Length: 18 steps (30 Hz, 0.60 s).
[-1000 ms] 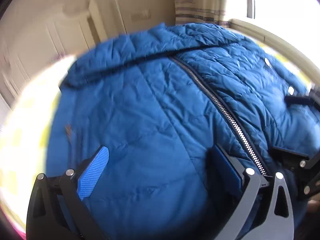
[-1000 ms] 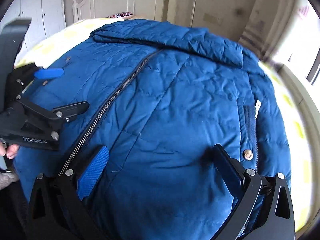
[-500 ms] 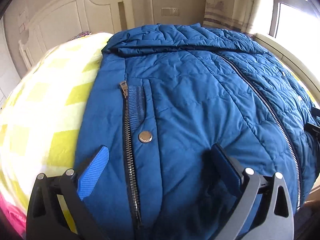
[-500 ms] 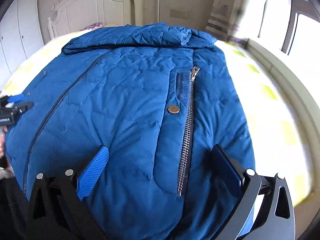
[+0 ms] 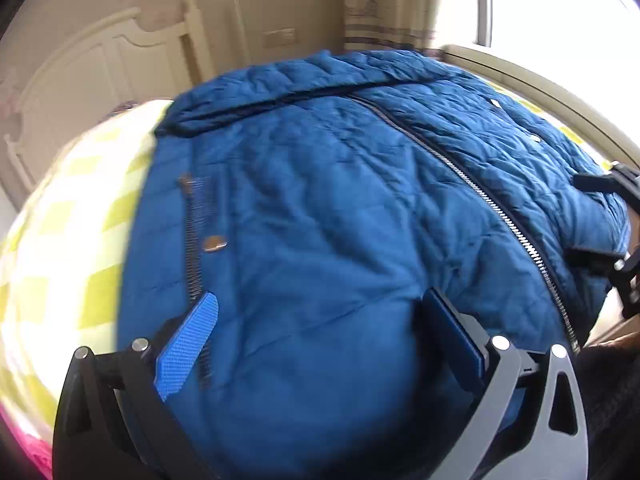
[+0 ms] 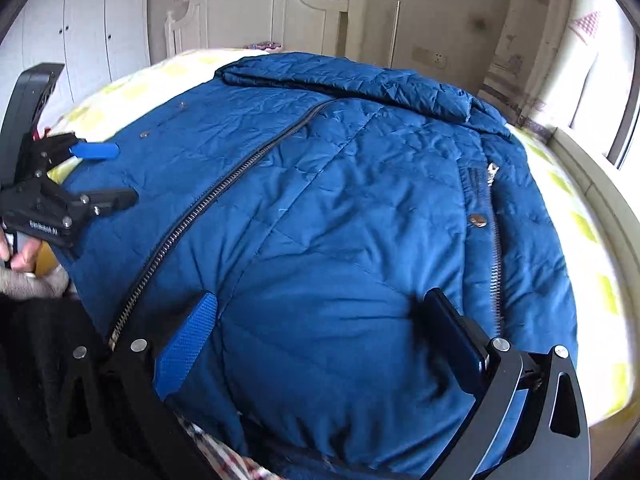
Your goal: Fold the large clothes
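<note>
A big blue quilted jacket (image 5: pixel 320 208) (image 6: pixel 320 208) lies flat on the bed, front up, its centre zipper (image 5: pixel 500 216) (image 6: pixel 224 188) closed and its collar at the far end. My left gripper (image 5: pixel 320 332) stands open over the jacket's hem, left of the zipper, nothing between its blue pads. My right gripper (image 6: pixel 320 332) is open too, over the hem right of the zipper. Each view catches the other gripper at the side: the left gripper (image 6: pixel 108 174), the right gripper (image 5: pixel 592 220). Side pocket zippers and snap buttons show on both halves.
The jacket rests on a bed with a yellow-and-white checked cover (image 5: pixel 60 248) (image 6: pixel 584 224). A white headboard (image 6: pixel 264 12) stands behind, white wardrobe doors (image 6: pixel 88 28) at the left, a curtain and window (image 5: pixel 552 12) on the right. A person's hand (image 6: pixel 20 256) holds the left gripper.
Both views have swung back toward the jacket's centre zipper from the outer pocket sides. Both grippers stay open over the hem; the jacket lies as it did.
</note>
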Tool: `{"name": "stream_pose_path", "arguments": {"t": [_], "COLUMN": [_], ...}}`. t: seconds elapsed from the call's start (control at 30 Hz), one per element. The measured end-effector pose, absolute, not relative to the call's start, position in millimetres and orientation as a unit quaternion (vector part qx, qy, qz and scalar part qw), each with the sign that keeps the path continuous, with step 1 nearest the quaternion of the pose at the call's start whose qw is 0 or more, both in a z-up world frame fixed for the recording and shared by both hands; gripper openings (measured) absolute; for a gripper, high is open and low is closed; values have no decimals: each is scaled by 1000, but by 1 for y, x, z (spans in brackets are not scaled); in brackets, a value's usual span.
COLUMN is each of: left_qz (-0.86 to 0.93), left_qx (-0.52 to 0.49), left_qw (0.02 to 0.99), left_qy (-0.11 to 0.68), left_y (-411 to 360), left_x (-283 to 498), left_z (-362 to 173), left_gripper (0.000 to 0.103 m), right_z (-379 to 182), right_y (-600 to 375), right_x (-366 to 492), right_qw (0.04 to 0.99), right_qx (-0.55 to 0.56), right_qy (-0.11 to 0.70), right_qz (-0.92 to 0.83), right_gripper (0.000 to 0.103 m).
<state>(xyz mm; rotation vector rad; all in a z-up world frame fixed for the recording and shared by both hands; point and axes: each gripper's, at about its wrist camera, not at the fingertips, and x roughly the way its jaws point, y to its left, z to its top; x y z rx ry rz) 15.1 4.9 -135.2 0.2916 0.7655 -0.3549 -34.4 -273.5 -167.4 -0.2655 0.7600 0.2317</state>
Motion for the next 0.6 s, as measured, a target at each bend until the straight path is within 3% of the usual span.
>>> {"name": "stream_pose_path", "arguments": {"t": [0.23, 0.4, 0.5, 0.53, 0.6], "left_qz": [-96, -97, -133, -145, -153], "left_qx": [67, 32, 11, 19, 31], "left_qw": [932, 917, 909, 906, 905], "left_qy": [342, 386, 395, 396, 396], "left_y": [77, 101, 99, 95, 91], "left_x": [-6, 3, -1, -4, -8], "left_z": [-119, -135, -139, -140, -141], "left_gripper": [101, 101, 101, 101, 101], "right_z": [-152, -160, -168, -168, -168], "right_y": [-339, -403, -408, -403, -392], "right_x": [-62, -66, -71, -74, -79], "right_qw": [936, 926, 923, 925, 929], "right_qx": [-82, 28, 38, 28, 10], "right_qy": [343, 374, 379, 377, 370], "right_qz": [8, -49, -42, -34, -15], "right_gripper": [98, 98, 98, 86, 79]}}
